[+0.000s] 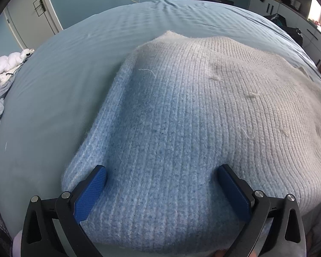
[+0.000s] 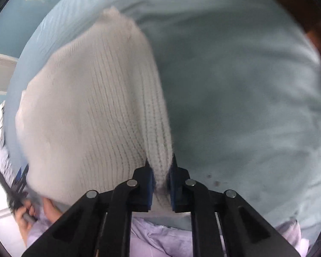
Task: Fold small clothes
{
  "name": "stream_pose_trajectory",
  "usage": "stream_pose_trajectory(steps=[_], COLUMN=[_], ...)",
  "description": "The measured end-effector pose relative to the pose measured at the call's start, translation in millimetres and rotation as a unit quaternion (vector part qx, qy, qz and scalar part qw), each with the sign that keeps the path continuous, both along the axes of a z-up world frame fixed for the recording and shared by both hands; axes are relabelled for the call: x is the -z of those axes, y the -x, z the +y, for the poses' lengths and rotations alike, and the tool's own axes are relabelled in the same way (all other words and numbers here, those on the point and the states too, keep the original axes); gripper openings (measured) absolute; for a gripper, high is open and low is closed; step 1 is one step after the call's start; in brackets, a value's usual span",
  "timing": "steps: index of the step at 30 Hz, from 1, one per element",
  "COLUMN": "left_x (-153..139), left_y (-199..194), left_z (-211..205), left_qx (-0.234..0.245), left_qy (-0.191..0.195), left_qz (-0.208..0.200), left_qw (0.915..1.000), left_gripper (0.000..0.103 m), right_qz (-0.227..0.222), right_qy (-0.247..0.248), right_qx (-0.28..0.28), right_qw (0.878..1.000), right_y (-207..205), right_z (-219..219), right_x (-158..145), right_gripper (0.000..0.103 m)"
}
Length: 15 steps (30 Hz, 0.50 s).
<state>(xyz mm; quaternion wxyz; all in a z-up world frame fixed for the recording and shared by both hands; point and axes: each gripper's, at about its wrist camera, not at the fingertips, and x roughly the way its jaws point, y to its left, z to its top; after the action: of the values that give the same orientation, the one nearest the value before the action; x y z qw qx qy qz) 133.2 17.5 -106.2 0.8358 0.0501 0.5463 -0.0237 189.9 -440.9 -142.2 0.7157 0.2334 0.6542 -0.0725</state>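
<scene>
- while spread flat on bed (image 1: 53, 98), knit (image 1: 181, 117) runs long axis away from both grippers, blue near end, grey far.
- left gripper (image 1: 161, 184) hovering over near blue hem, jaws wide, holding nothing.
- right gripper (image 2: 161, 184) clamped on knit's right edge, likely the nearer hand for folding across.

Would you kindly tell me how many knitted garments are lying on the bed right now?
1: a ribbed knit sweater spread on the blue bedsheet, its edge pinched in the right tongs. More could lie out of view.
</scene>
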Motion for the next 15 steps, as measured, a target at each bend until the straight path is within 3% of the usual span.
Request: stream_pose_trajectory(steps=[3, 6, 7, 9, 12, 15], left_x=[1, 1, 1, 2, 2, 2], left_y=[-2, -4, -5, -5, -5, -6], left_z=[-1, -2, -2, -3, -5, -6], left_qx=[0.000, 0.002, 0.002, 0.001, -0.001, -0.004], left_qy=[0.000, -0.005, -0.004, -0.002, -0.004, -0.006], left_qz=[0.002, -0.001, 0.000, 0.001, 0.000, 0.002], left_qw=[1.0000, 1.0000, 1.0000, 1.0000, 1.0000, 1.0000], left_gripper=[0.103, 0.103, 0.103, 0.103, 0.103, 0.103], right_qz=[0.034, 0.070, 0.069, 0.065, -0.015, -0.040], right_qy=[0.003, 0.005, 0.009, 0.029, -0.017, -0.061], right_qx=[0.032, 0.015, 0.020, 0.046, 0.084, 0.050], right_qw=[0.999, 0.997, 0.997, 0.996, 0.996, 0.996], right_y=[16, 12, 4, 7, -5, -52], right_z=[-9, -5, -5, -13, -30, -27], right_x=[21, 45, 45, 32, 4, -2], right_gripper=[0.007, 0.009, 0.014, 0.056, 0.066, 0.067])
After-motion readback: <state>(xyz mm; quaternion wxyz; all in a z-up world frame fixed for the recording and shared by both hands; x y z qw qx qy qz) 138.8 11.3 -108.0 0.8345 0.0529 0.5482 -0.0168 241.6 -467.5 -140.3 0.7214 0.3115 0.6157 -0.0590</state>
